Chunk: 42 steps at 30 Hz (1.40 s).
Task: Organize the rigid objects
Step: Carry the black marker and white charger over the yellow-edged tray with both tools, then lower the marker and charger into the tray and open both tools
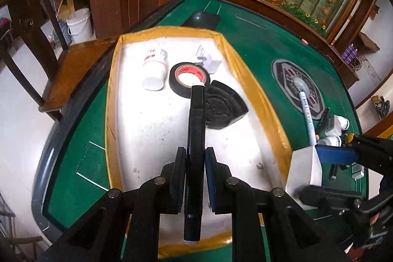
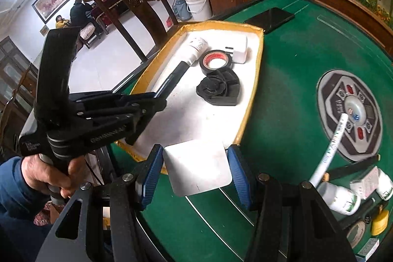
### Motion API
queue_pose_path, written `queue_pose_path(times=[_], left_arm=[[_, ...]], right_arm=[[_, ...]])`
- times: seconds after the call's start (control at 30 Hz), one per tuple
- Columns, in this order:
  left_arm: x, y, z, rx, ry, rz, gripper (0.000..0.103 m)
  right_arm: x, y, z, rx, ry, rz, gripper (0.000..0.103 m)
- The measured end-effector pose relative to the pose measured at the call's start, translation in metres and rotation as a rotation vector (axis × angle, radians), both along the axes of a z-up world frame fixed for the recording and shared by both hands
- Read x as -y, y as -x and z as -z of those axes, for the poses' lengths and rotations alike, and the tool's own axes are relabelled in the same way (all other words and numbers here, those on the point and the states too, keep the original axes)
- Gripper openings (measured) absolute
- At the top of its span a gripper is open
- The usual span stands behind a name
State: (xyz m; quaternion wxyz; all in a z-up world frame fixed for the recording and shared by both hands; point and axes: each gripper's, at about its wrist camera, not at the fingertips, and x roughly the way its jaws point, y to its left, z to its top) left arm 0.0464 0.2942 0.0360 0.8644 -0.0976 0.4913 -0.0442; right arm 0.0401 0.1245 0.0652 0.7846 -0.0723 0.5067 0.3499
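Note:
My left gripper is shut on a black marker pen and holds it over the white tray with a yellow rim. The marker also shows in the right wrist view. In the tray lie a white bottle, a black tape roll, a white charger block and a black wedge-shaped piece. My right gripper is shut on a white box just beside the tray's near right corner; the box also shows in the left wrist view.
On the green table a round grey control panel sits at the centre. A white pen, white bottles, small boxes, a tape roll and a yellow item lie at the right. A black flat case lies behind the tray.

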Motion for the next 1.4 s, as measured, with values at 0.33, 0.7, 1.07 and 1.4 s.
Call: queue_pose_path(times=[0.33, 0.7, 1.07, 1.4], left_arm=[[-0.014, -0.019, 0.024, -0.055, 0.05, -0.037, 0.015], [-0.013, -0.019, 0.036, -0.079, 0.064, -0.016, 0.015], [-0.008, -0.015, 0.038, -0.084, 0.092, 0.026, 0.015], [0.006, -0.002, 0.031, -0.097, 0.119, 0.033, 0.033]], right_arm=[[-0.041, -0.012, 0.014, -0.007, 0.069, -0.04, 0.053], [-0.055, -0.028, 0.038, 0.005, 0.108, -0.076, 0.053], [-0.055, -0.028, 0.053, 0.045, 0.146, -0.125, 0.055], [-0.024, -0.017, 0.025, 0.058, 0.045, -0.077, 0.062]])
